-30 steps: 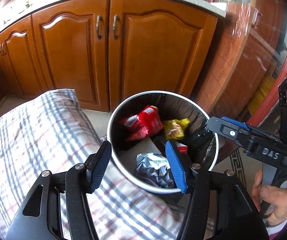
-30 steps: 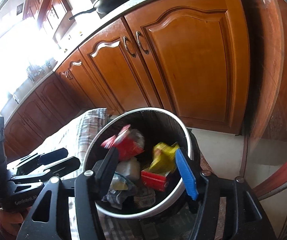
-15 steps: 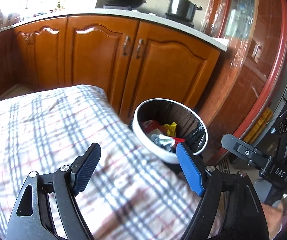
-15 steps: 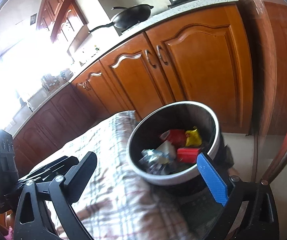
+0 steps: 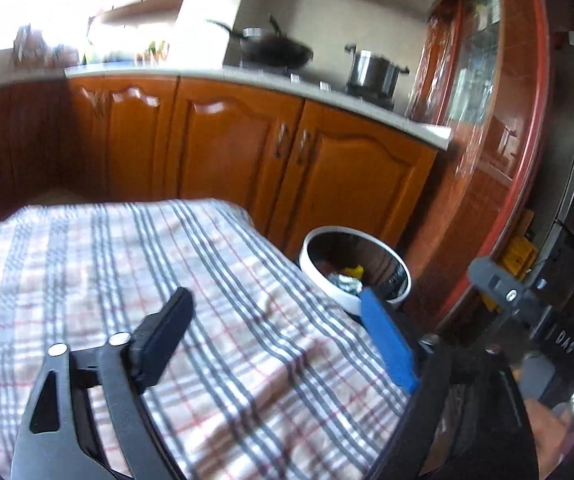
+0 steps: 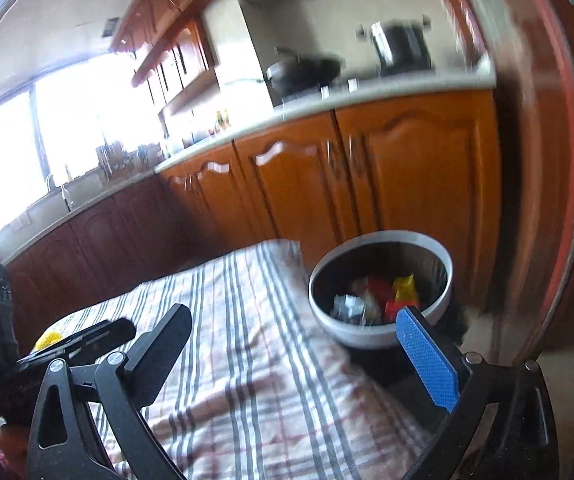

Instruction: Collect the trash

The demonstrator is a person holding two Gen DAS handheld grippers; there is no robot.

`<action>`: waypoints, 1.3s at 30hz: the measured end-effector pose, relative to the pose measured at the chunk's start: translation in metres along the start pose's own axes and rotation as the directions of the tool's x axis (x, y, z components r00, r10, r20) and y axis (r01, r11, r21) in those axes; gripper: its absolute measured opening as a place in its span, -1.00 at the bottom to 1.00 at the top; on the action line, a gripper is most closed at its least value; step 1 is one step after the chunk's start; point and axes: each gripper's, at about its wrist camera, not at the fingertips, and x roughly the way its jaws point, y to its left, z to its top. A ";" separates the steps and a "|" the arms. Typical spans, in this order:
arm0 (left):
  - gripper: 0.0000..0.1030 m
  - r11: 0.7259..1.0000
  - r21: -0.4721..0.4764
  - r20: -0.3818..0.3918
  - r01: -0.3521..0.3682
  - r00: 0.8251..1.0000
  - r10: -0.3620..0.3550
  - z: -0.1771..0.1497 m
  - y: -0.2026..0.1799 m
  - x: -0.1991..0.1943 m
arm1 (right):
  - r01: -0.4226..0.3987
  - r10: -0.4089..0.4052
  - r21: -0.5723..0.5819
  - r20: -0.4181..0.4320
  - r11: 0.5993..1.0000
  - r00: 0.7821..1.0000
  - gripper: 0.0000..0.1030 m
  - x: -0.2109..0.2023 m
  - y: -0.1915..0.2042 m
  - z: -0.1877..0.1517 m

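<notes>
A round white-rimmed trash bin stands on the floor past the table's far right corner. It holds red, yellow and silver wrappers. My left gripper is open and empty above the plaid tablecloth. My right gripper is open and empty above the same cloth, short of the bin. A small yellow item lies on the cloth at the left, partly hidden behind the left gripper's body.
Wooden cabinets with a pale countertop run behind the table. A wok and a steel pot sit on the stove. A red-framed door stands at the right. The other gripper's body is near the bin.
Both grippers have pulled back and up from over the bin to above the tablecloth. The bin now looks smaller and farther. Both sets of jaws opened wider.
</notes>
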 end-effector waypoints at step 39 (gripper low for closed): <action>1.00 0.962 0.154 0.149 -0.227 0.968 0.204 -0.048 -0.016 -0.027 | 0.170 -0.159 -0.096 0.113 0.981 0.981 1.00 -0.017 0.010 -0.056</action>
